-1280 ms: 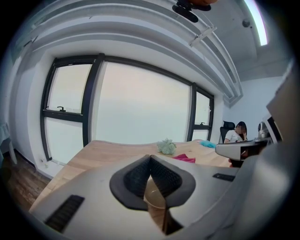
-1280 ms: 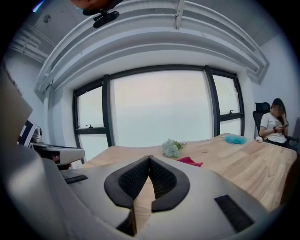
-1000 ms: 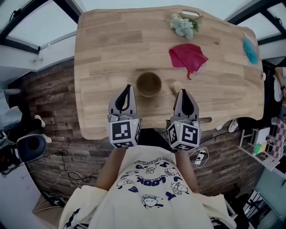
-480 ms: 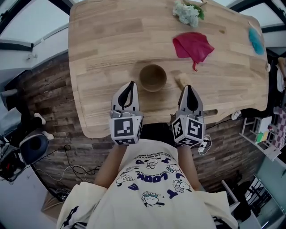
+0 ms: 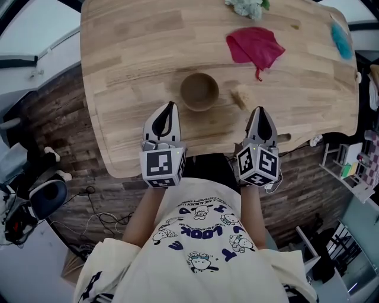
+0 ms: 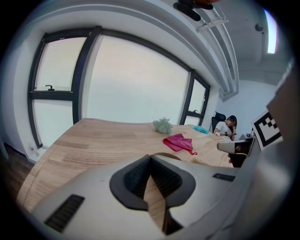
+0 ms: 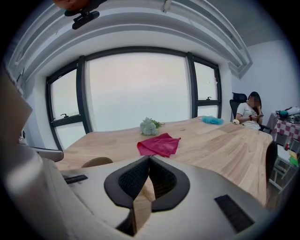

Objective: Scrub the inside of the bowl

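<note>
- Both tools are at the near edge of the wooden table (image 5: 130,71), side by side, just above the person's cream printed T-shirt (image 5: 198,248).
- Left gripper (image 5: 170,106): the jaws are pressed together with the tips meeting. There's nothing between the dark ribbed pads, only a sliver of table wood showing through the gap lower down.
- Right gripper (image 5: 261,110): same here, jaws closed tip to tip and empty-handed.
- Each one has its cube of black-and-white square markers at the back end, turned up toward the head camera.
- The wooden bowl (image 5: 199,91) stands upright on the table, mouth up. It's a little farther in than the two grippers and sits between their lines.
- The bowl is just ahead and to the right of the left gripper's tip, and neither gripper touches it.
- From the left gripper view, only the bowl's rim peeks over the closed jaws.
- From the right gripper view, the bowl shows off to the left, low behind the gripper body.
- A small tan pad (image 5: 240,96), sponge-like, lies just beside the bowl on its right. It's apart from the bowl, and it's ahead and a touch left of the right gripper's tip.
- Farther in there's a crumpled red cloth (image 5: 254,45) lying flat on the wood, well apart from the bowl.
- At the far edge sits a pale green bunch of flowers (image 5: 246,7), and a teal thing (image 5: 340,40) lies near the far right corner. What the teal thing is, I can't make out.
- Beyond the table's far right end a person (image 7: 251,112) sits in a chair.
- Big windows fill the wall behind the table, and under it is a dark plank floor (image 5: 53,118).
</note>
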The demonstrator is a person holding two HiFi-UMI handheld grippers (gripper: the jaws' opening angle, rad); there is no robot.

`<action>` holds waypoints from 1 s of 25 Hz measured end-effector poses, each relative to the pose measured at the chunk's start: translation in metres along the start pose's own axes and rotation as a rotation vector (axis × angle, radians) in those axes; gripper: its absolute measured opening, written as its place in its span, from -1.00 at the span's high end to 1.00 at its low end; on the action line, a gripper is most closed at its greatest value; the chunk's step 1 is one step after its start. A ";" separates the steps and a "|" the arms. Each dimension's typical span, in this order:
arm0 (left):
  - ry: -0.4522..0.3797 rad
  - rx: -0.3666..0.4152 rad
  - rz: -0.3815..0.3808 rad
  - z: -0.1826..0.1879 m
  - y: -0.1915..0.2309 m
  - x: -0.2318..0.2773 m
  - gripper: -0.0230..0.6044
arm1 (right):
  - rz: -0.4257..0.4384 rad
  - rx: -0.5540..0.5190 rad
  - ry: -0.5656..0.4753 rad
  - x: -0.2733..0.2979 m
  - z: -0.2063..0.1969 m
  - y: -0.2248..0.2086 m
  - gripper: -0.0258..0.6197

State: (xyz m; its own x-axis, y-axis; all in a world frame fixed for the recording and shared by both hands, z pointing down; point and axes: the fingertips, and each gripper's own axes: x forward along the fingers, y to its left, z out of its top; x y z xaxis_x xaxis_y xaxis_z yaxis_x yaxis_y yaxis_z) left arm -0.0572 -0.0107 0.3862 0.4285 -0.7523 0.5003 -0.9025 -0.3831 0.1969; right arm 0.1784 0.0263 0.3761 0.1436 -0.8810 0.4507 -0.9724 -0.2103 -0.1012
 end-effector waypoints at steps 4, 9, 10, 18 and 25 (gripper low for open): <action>0.003 -0.002 0.013 -0.003 -0.001 -0.002 0.87 | -0.015 0.008 0.007 0.001 -0.003 -0.014 0.81; 0.015 -0.008 0.040 -0.005 0.001 -0.001 0.87 | -0.015 0.011 0.027 0.012 -0.006 -0.032 0.81; 0.017 -0.008 0.049 -0.006 0.002 0.000 0.87 | -0.007 0.008 0.032 0.016 -0.006 -0.034 0.81; 0.058 -0.047 0.092 -0.016 0.003 0.006 0.87 | 0.075 -0.010 0.130 0.034 -0.022 -0.042 0.81; 0.076 -0.051 0.114 -0.018 0.002 0.013 0.87 | 0.143 -0.005 0.166 0.050 -0.029 -0.038 0.72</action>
State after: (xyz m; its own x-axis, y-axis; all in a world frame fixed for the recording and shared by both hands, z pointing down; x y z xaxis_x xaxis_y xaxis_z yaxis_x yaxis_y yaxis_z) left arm -0.0543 -0.0117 0.4082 0.3202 -0.7461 0.5838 -0.9470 -0.2684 0.1765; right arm 0.2174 0.0029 0.4280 -0.0276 -0.8198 0.5720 -0.9816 -0.0861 -0.1707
